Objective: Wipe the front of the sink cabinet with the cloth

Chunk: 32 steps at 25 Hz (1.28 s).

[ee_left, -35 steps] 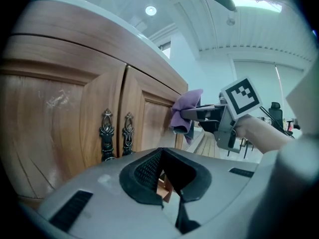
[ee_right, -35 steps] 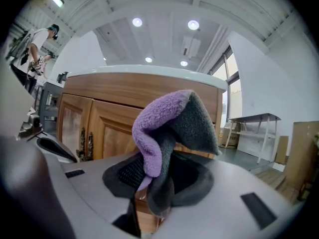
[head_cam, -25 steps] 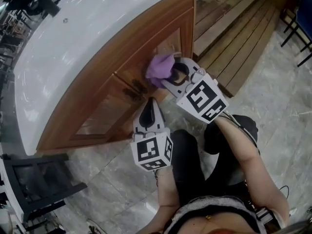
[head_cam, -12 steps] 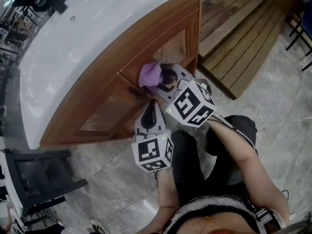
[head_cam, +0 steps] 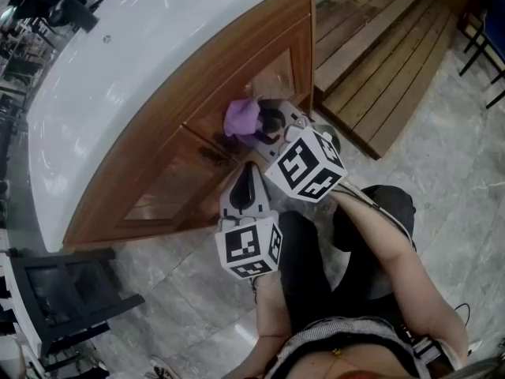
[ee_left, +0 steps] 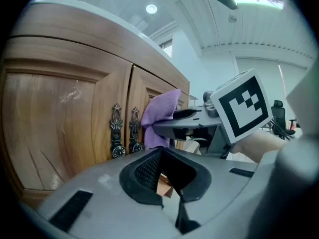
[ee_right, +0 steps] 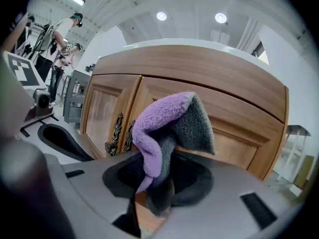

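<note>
We see the cloth point(ee_right: 167, 126), purple on one face and grey on the other, bunched up and pinched in the right gripper point(head_cam: 265, 125), whose jaws are clamped on its lower folds while the rest stands up above them. From the head view the cloth sits against the front of the sink cabinet point(head_cam: 170, 176), on the right-hand door, just to the right of the seam where the two doors meet. In the left gripper view it looks pressed to that door, a little above and beside the pair of dark ornate handles point(ee_left: 124, 137) that flank the seam. The right gripper's marker cube point(head_cam: 304, 164) faces up towards us, with the person's forearm running back from it. The left gripper point(ee_left: 167, 178) hangs lower and nearer to us, its jaws drawn together with nothing between them. Its tip points at the foot of the cabinet below the handles, and we cannot tell whether it touches the wood. Its own marker cube sits just beside the other one. Above the wooden doors runs a curved white countertop point(head_cam: 118, 61). To the right of the cabinet lies a wooden platform point(head_cam: 379, 54) of planks, and the rest of the floor point(head_cam: 181, 306) is pale veined stone. A dark chair point(head_cam: 63, 290) stands at the lower left, well apart from both grippers
</note>
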Motion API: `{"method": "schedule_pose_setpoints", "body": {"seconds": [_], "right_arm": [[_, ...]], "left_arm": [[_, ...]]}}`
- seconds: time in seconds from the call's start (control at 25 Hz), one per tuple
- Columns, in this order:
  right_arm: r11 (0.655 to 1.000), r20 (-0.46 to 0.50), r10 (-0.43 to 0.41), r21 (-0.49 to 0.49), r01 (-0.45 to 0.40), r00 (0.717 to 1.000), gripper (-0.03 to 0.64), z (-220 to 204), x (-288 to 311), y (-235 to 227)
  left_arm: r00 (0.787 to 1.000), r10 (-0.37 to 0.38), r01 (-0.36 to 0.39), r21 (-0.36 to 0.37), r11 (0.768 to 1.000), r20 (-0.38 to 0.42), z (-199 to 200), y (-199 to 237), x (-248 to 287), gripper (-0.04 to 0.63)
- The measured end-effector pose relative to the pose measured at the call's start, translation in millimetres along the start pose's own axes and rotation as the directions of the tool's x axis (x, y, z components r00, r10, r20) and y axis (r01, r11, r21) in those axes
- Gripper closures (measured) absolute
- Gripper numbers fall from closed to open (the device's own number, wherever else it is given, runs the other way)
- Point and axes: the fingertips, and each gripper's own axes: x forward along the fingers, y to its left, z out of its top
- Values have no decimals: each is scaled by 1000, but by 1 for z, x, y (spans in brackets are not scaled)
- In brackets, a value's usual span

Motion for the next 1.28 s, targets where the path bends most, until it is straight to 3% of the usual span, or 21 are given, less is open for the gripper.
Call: {"method": "schedule_pose_setpoints", "body": {"seconds": [1.28], "right_arm": [[985,-110,-144,78,153,983,439,-52,-21,-83]], "left_arm": [[998,-46,46,-6,999,-31,-12,-24,31,595]]}}
